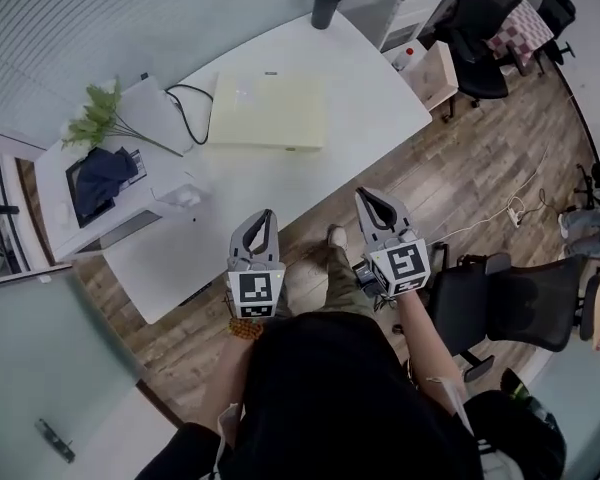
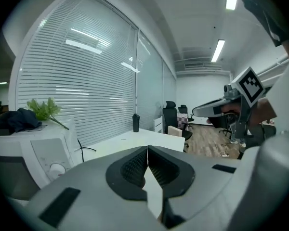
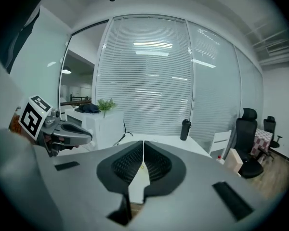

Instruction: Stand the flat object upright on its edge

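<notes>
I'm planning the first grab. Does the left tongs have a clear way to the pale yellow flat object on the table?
Probably yes: only bare white table lies between the left tongs and the flat object. The tongs are shut and would need to open first.

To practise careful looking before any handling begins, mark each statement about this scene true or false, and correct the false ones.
1. The pale yellow flat object lies flat on the white table. True.
2. The left gripper is clamped on the flat object. False: its jaws are shut on nothing, well away from the object.
3. The right gripper has its jaws spread wide. False: they are shut together with nothing between them.
4. A dark bottle stands upright at the table's far end. True.
5. The green plant sits on the table next to the bottle. False: it is on the white cabinet at the table's left.
</notes>
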A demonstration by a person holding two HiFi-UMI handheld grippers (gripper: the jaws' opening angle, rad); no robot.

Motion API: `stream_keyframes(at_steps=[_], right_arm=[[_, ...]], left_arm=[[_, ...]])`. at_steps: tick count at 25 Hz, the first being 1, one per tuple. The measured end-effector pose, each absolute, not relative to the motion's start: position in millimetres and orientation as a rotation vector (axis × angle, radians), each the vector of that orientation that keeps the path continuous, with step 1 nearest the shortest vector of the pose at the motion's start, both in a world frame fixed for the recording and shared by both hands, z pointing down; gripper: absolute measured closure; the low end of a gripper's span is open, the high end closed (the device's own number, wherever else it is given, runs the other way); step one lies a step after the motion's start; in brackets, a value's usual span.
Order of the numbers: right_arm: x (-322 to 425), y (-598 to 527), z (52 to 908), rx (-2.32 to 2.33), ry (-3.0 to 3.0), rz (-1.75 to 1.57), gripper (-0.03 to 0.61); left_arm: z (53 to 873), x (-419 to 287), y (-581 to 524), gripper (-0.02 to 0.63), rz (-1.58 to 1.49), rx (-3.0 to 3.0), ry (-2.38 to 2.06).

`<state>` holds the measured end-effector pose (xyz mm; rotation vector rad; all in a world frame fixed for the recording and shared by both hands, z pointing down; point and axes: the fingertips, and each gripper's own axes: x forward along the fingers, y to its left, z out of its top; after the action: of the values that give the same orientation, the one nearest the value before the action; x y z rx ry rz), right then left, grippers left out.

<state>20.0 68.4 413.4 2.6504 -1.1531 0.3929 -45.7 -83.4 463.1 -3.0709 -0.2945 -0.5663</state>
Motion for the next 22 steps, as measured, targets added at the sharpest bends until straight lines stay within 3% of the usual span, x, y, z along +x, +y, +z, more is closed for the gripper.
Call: stream_keyframes(at_steps=[7, 22], right_arm=[[69, 92, 428, 2.516, -1.438, 0.372, 0.572], [175, 91, 420, 2.335, -1.707, 0.371, 0.572]], left_arm=[[471, -19, -54, 0.606, -0.675, -3.071, 0.036], [459, 37, -23, 0.606, -0.592, -3.148, 0.312]])
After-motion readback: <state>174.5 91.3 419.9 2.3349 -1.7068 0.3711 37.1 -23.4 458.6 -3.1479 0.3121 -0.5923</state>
